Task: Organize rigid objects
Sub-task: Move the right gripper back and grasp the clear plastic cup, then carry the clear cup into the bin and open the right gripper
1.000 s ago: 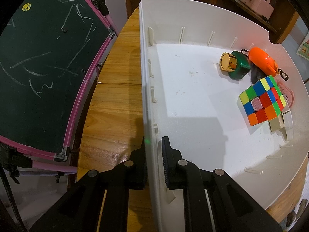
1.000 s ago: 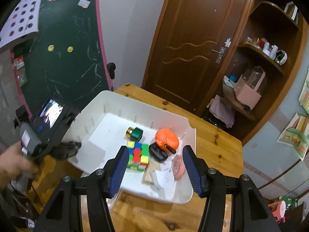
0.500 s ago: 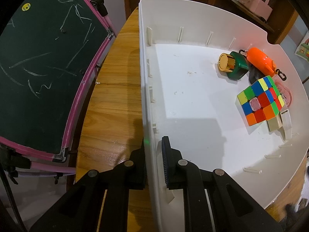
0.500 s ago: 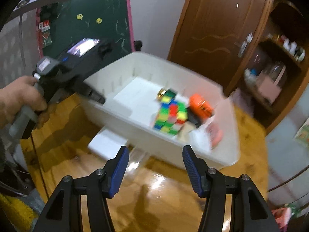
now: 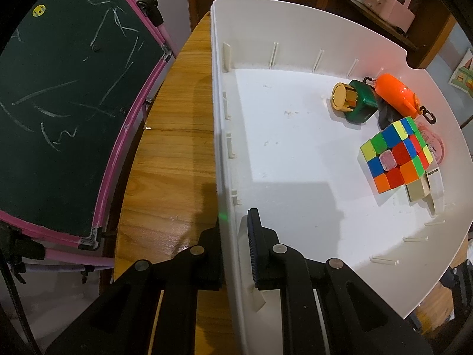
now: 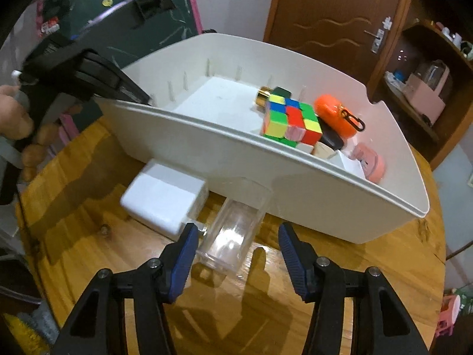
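My left gripper [image 5: 233, 222] is shut on the near side wall of the white bin [image 5: 295, 153], one finger inside and one outside. In the bin lie a colour cube [image 5: 396, 156], a green bottle with a gold cap [image 5: 351, 100], an orange case [image 5: 394, 93] and a pink round piece [image 5: 434, 145]. In the right wrist view a clear plastic box [image 6: 236, 207] lies on the wooden table against the bin's wall [image 6: 266, 171]. My right gripper [image 6: 238, 232] hangs low over it with its jaws closing; the box's near end sits between the fingers, and the pads stand apart from it.
A white power adapter [image 6: 162, 198] lies on the table just left of the clear box. A chalkboard [image 5: 59, 103] with a pink frame stands beside the table's left edge. A hand [image 6: 14, 118] holds the left gripper's handle. A door and shelves stand behind.
My right gripper has dropped from above the bin to the table in front of it, so the clear box and adapter came into view. Its jaws have narrowed a little. The left gripper kept still.
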The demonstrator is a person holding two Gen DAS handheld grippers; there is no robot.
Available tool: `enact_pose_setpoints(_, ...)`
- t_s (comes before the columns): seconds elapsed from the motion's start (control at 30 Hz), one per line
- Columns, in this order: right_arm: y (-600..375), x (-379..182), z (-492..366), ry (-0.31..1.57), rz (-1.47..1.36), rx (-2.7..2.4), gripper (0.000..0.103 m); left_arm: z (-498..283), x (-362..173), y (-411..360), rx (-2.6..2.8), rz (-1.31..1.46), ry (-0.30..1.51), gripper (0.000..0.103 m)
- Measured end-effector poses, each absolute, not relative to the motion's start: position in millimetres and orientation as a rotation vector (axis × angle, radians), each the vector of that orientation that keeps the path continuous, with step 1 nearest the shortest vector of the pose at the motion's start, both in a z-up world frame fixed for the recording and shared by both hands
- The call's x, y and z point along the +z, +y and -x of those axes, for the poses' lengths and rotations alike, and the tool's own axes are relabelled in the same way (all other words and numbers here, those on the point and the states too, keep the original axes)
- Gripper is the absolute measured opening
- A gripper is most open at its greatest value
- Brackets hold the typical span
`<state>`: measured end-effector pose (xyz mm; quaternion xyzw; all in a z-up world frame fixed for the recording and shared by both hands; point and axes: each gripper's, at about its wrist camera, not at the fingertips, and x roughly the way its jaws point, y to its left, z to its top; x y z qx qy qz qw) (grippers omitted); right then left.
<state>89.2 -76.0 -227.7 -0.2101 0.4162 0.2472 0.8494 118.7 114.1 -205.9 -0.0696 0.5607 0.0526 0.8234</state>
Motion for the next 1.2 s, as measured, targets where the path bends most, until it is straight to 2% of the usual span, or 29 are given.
enact_pose_setpoints(0.33,-71.5,-241.9,-96.1,0.901,0.468,0.5,0.037,-119.3,-205.4,114.8,0.109,0.15,1.189,0.014)
enact_pose_setpoints(0.5,-72.1,-241.3,-97.4,0.892,0.476,0.496,0.033,-119.3,-205.5,114.7,0.109,0.15,1.189,0.014)
enact_pose_setpoints(0.83,-88.7,-220.0,-88.6,0.863,0.478,0.485,0.033,-120.0,-205.6,114.8,0.109,0.15,1.191,0.014)
enact_pose_setpoints(1.2,-109.8,-170.5,-91.5,0.775,0.46,0.414,0.033,-120.2,-205.7,114.9,0.109,0.15,1.192,0.014)
